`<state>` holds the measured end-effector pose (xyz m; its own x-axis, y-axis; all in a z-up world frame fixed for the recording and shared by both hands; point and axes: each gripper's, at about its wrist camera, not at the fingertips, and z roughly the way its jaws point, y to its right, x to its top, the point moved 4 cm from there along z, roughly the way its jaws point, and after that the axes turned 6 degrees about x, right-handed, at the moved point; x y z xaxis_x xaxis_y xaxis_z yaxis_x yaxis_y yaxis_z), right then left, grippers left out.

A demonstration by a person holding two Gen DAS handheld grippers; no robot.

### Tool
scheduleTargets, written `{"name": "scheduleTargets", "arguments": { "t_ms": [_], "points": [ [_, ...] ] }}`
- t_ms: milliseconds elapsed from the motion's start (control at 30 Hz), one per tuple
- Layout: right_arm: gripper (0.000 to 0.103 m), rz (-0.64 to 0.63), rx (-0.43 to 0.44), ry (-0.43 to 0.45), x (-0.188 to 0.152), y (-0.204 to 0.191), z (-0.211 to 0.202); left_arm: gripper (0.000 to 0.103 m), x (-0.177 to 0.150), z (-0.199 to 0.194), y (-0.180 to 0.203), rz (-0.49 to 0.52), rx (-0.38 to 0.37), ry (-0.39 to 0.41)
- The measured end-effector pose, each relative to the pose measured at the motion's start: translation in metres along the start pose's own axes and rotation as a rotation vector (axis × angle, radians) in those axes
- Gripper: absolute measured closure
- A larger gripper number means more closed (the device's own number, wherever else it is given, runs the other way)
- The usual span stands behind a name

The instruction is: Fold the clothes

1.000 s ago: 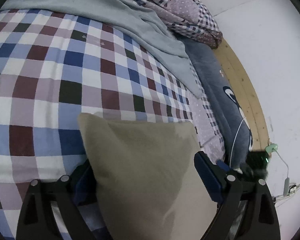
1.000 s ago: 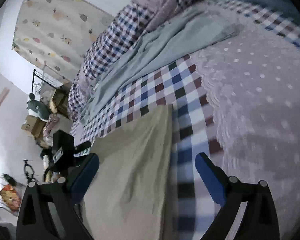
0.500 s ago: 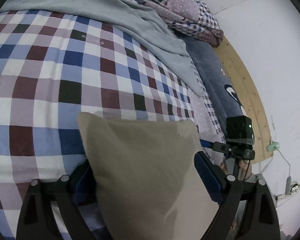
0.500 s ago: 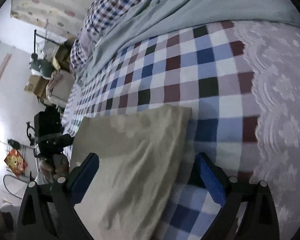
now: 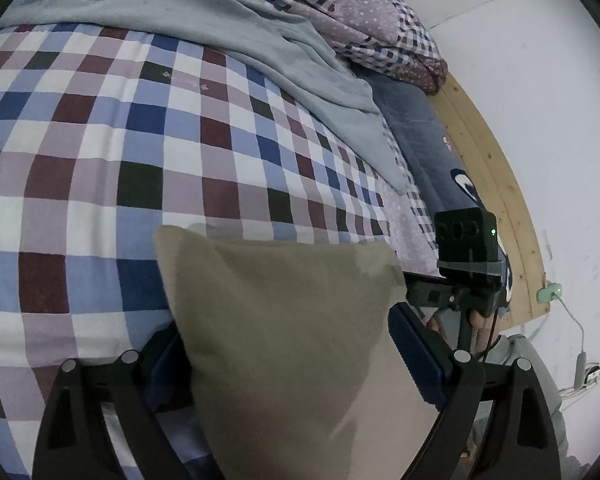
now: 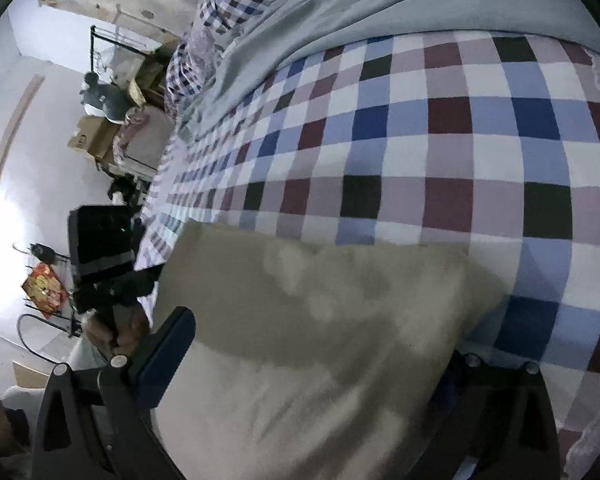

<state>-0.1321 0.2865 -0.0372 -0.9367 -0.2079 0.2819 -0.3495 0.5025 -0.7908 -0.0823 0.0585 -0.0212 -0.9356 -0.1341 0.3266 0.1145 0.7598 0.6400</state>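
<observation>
A tan folded garment [image 5: 284, 320] lies on the checked bedspread [image 5: 140, 152]. My left gripper [image 5: 288, 332] stands open around its near end. The garment covers most of the left pad, and the right pad [image 5: 416, 344] shows bare beside its edge. My right gripper [image 6: 320, 340] is open too and straddles the other end of the tan garment [image 6: 320, 320]. Its left pad [image 6: 168, 348] is clear of the cloth, while the right one is hidden under the edge. Each gripper's black camera box shows in the other's view, the right one [image 5: 466, 240] and the left one [image 6: 100, 248], held by a hand [image 6: 116, 332].
A grey-green sheet [image 5: 228, 28] and a checked quilt [image 5: 364, 24] lie bunched at the far side of the bed. A dark blue pillow [image 5: 424, 136] runs along the wooden bed rail [image 5: 496, 184] by the white wall. Boxes and a rack [image 6: 112, 92] stand beyond the bed.
My right gripper has swung in over the bed and now straddles the tan garment's end; it has come into the left wrist view. The left gripper has stayed put.
</observation>
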Motion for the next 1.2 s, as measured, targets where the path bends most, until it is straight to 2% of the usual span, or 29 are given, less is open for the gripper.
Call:
{"name": "scheduleTargets", "arguments": {
  "t_ms": [100,167,233,267,300,333,367,533,633,767,933,1067,1200],
  "points": [
    [0.001,0.001,0.042,0.025,-0.002,0.002,-0.005,0.011,0.000,-0.001,-0.001,-0.008,-0.001,0.007],
    [0.001,-0.007,0.039,0.037,-0.004,0.003,-0.009,0.022,0.000,-0.002,-0.005,-0.018,0.026,0.015],
    [0.004,-0.029,-0.006,0.045,-0.006,0.001,-0.009,0.051,0.000,-0.004,-0.011,-0.036,0.062,0.020],
    [0.011,-0.041,-0.055,0.051,-0.008,0.000,-0.009,0.058,0.001,-0.004,-0.016,-0.050,0.083,0.021],
    [0.027,-0.052,-0.109,0.059,-0.009,0.001,-0.010,0.072,0.001,-0.004,-0.019,-0.056,0.094,0.022],
    [0.046,-0.063,-0.163,0.067,-0.010,0.001,-0.011,0.076,0.001,-0.004,-0.022,-0.063,0.099,0.022],
    [0.088,-0.069,-0.201,0.075,-0.012,0.000,-0.011,0.078,0.001,-0.005,-0.024,-0.068,0.095,0.027],
    [0.088,-0.156,-0.400,0.132,-0.019,-0.025,-0.011,0.086,-0.002,-0.009,-0.017,-0.026,0.136,0.066],
    [0.088,-0.252,-0.557,0.204,-0.026,-0.052,-0.014,0.088,-0.005,-0.015,-0.010,0.010,0.171,0.099],
    [0.088,-0.343,-0.685,0.335,-0.040,-0.094,-0.024,0.091,-0.011,-0.034,0.010,0.069,0.209,0.193],
    [0.088,-0.392,-0.733,0.503,-0.066,-0.141,-0.042,0.093,-0.029,-0.067,0.046,0.167,0.278,0.336],
    [0.088,-0.390,-0.756,0.578,-0.092,-0.169,-0.052,0.094,-0.050,-0.095,0.083,0.264,0.335,0.428],
    [0.088,-0.378,-0.769,0.657,-0.131,-0.196,-0.075,0.094,-0.075,-0.117,0.114,0.348,0.364,0.498]
  ]
}}
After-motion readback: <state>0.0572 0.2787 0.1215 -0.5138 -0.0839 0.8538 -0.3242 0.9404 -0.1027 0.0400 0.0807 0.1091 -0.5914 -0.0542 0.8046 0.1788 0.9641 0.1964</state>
